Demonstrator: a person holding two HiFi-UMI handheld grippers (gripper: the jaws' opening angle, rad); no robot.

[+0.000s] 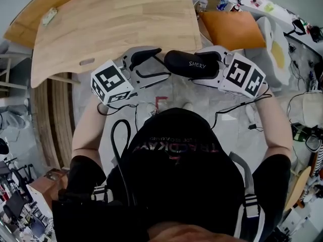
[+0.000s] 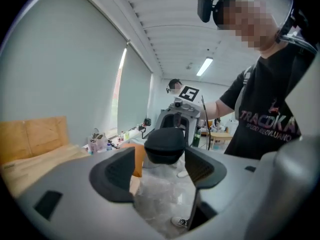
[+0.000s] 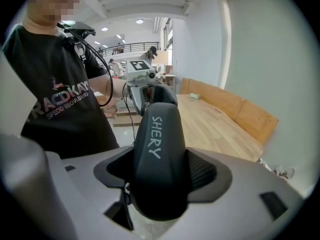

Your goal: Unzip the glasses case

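A black hard glasses case (image 1: 192, 64) printed SHERY hangs in the air over the floor, in front of the person's chest. My right gripper (image 1: 216, 67) is shut on its right end; in the right gripper view the case (image 3: 157, 154) fills the gap between the pads and points away toward the other gripper. My left gripper (image 1: 154, 64) faces the case's left end with its jaws wide apart. In the left gripper view the case's rounded end (image 2: 165, 146) sits just past the fingertips, and neither pad touches it. I cannot make out the zipper pull.
A light wooden table (image 1: 116, 19) lies beyond the grippers, with an orange seat (image 1: 232, 29) to its right. Cluttered shelves and cables run along the right side. Pale marble floor (image 1: 171, 92) is below the grippers, and black cables hang by the person's chest.
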